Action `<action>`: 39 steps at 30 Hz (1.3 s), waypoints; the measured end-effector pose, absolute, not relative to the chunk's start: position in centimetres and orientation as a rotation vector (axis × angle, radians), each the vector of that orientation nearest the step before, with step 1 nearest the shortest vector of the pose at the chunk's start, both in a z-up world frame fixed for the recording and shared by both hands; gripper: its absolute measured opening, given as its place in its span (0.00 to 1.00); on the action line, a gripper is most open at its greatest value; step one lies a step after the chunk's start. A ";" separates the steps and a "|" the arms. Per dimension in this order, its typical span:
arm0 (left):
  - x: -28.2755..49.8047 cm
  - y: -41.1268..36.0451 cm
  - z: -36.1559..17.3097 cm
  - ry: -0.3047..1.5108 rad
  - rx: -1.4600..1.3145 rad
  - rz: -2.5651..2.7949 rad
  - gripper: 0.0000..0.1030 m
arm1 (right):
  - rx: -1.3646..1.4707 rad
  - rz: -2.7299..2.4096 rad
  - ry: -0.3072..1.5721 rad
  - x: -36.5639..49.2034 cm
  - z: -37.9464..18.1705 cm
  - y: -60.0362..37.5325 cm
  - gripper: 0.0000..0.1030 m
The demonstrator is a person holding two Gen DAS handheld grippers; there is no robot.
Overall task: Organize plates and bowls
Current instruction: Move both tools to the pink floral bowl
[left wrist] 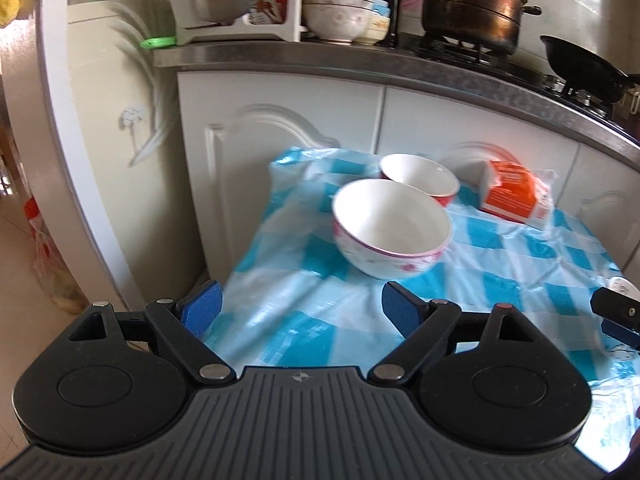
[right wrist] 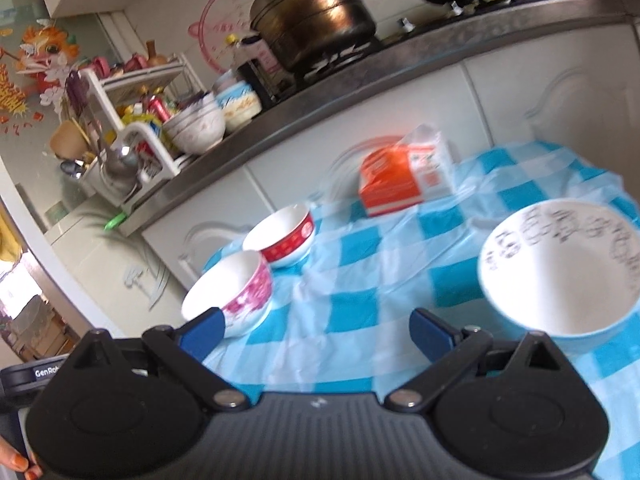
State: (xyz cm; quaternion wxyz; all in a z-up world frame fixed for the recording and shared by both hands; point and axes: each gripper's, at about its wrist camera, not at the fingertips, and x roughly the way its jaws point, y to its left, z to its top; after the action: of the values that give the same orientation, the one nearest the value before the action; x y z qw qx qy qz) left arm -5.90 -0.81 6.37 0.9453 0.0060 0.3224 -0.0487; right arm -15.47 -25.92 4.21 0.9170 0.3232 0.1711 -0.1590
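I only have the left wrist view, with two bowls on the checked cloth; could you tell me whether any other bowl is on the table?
Observer: Yes, a blue bowl with dark markings inside stands to the right, apart from the other two.
Operator: Is the right gripper holding it?
Observer: No, the right gripper is open and empty, with that bowl just beyond its right finger.
Operator: What pattern has the far bowl?
Observer: The red bowl has a red band with white marks outside.

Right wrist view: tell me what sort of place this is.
Most likely a home kitchen: a metal pot on a gas stove, a dish rack on the counter, and bowls on a checked tablecloth.
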 end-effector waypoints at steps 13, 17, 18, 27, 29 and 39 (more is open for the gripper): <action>-2.0 1.1 4.3 0.661 0.035 -0.110 1.00 | 0.672 -0.271 0.442 -8.9 3.8 -25.5 0.95; -0.7 1.0 3.7 0.656 0.010 -0.163 1.00 | 0.681 -0.252 0.462 -6.7 3.5 -25.9 0.95; -0.2 1.1 3.6 0.655 -0.006 -0.178 1.00 | 0.682 -0.245 0.463 -6.2 3.4 -25.9 0.95; 4.1 0.6 2.3 0.676 -0.172 -0.343 1.00 | 0.684 -0.206 0.501 -1.7 3.0 -26.9 0.84; 5.2 0.5 1.9 0.695 -0.209 -0.352 0.95 | 0.703 -0.184 0.509 -0.7 2.7 -27.3 0.77; 8.5 -1.1 0.1 0.757 -0.302 -0.422 0.58 | 0.769 -0.157 0.555 1.8 1.3 -28.1 0.54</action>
State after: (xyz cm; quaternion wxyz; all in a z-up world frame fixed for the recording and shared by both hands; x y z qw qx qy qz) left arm 8.53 -1.08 0.06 0.8965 -0.1456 0.3655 -0.2037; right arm 1.79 -28.12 1.33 0.8867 0.3697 0.2671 -0.0754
